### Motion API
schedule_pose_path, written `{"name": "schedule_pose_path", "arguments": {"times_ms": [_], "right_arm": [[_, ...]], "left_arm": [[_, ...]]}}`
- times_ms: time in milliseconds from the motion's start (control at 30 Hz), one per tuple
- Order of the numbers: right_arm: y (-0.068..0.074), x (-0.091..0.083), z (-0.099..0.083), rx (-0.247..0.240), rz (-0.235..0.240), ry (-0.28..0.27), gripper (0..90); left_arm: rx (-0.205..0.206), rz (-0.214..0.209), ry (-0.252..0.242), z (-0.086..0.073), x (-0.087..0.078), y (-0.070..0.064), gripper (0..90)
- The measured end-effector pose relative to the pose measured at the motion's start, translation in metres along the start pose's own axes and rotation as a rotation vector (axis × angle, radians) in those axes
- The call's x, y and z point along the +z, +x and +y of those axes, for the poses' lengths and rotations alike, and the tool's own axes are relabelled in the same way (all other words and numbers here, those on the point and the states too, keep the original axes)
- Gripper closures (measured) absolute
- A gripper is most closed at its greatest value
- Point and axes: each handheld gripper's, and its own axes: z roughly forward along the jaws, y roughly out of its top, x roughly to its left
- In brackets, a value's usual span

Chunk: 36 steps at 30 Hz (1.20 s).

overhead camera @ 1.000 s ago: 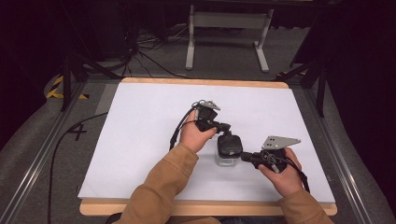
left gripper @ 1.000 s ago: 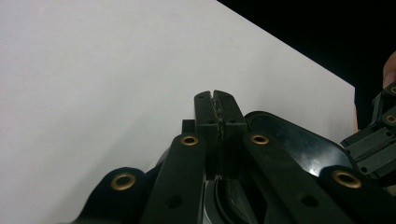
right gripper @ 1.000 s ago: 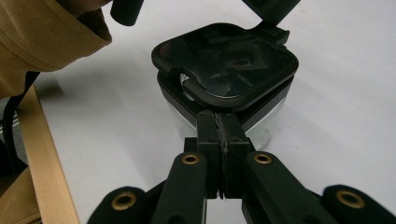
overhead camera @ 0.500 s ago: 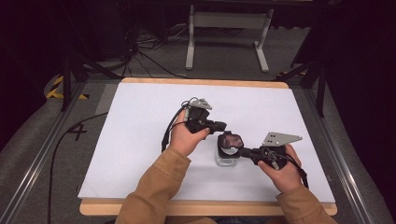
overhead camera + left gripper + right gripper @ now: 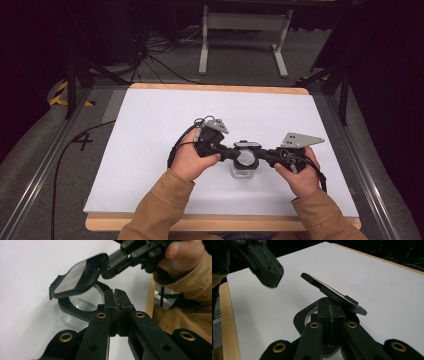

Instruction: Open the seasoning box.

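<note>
A small clear container (image 5: 243,172) with a black rim (image 5: 72,313) stands on the white sheet near the front middle. Its black lid (image 5: 75,277) is tilted up over the opening, shiny underside showing. My right gripper (image 5: 261,154) comes in from the right and is shut on the lid's edge (image 5: 332,291); its jaw tips (image 5: 329,303) sit just above the rim (image 5: 299,317). My left gripper (image 5: 233,152) points in from the left, jaws shut, its tips (image 5: 116,293) against the rim, nothing visible between them.
A white sheet (image 5: 150,130) covers the wooden table, whose front edge (image 5: 200,222) lies under the forearms. Beyond the far edge stand a grey metal frame (image 5: 240,30) and loose cables (image 5: 150,55) on the floor. A cable trails off the table's left side.
My left gripper has come down and to the right until its tips meet the container. My right gripper has drawn closer, and the lid now stands tilted up.
</note>
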Motion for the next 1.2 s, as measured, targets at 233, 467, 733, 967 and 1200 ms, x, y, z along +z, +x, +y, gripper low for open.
{"name": "schedule_pose_path", "arguments": {"times_ms": [233,467,733,967,1200], "right_arm": [[-0.001,0.001,0.001,0.005,-0.001,-0.008,89.4],[0.001,0.003,-0.002,0.007,0.004,0.007,89.3],[0.003,0.007,-0.009,0.006,0.006,0.058,89.2],[0.002,0.007,-0.018,0.022,0.014,0.111,89.5],[0.002,0.003,-0.021,0.021,0.006,0.103,89.6]], "left_arm": [[0.002,0.031,0.028,-0.001,0.025,0.003,86.8],[-0.014,0.079,-0.035,-0.001,0.024,0.011,88.8],[-0.029,0.086,-0.100,0.003,0.020,0.014,88.9],[-0.021,0.083,-0.134,0.009,0.019,0.016,88.8],[-0.037,0.088,-0.175,0.014,0.016,0.022,88.1]]}}
